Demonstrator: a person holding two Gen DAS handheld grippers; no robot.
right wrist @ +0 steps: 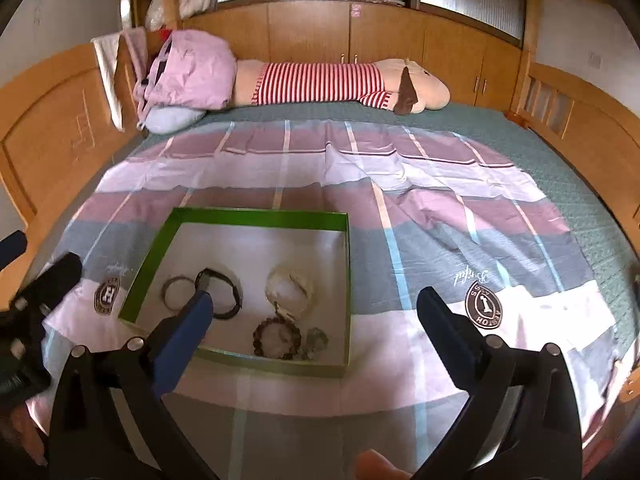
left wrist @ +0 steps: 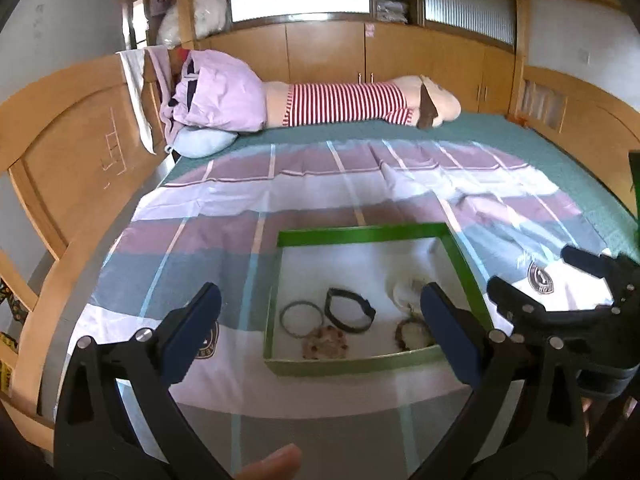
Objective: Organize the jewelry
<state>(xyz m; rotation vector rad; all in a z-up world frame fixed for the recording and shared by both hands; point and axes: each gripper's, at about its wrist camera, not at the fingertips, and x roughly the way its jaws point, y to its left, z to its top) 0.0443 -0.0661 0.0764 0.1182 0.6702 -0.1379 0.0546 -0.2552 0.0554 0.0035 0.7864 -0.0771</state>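
Observation:
A shallow green box [left wrist: 362, 235] [right wrist: 256, 214] with a white floor lies on the bedspread. In it lie a thin grey bangle [left wrist: 301, 317] [right wrist: 176, 289], a black band [left wrist: 349, 309] [right wrist: 230, 284], a pinkish bead bracelet [left wrist: 325, 343], a dark bead bracelet [right wrist: 277, 337], a white bracelet [right wrist: 290, 286] and a small greenish piece [right wrist: 316, 342]. My left gripper [left wrist: 320, 308] is open and empty, held above the box's near side. My right gripper [right wrist: 316, 304] is open and empty, above the box's right half. The right gripper also shows in the left wrist view [left wrist: 532, 280].
The striped purple, grey and white bedspread [right wrist: 440, 216] covers a green mattress [left wrist: 500, 128]. A long plush toy [right wrist: 340, 82] and a purple bundle [right wrist: 188, 70] lie at the far side. A wooden headboard [left wrist: 68, 152] stands at left, wooden cabinets [right wrist: 384, 36] behind.

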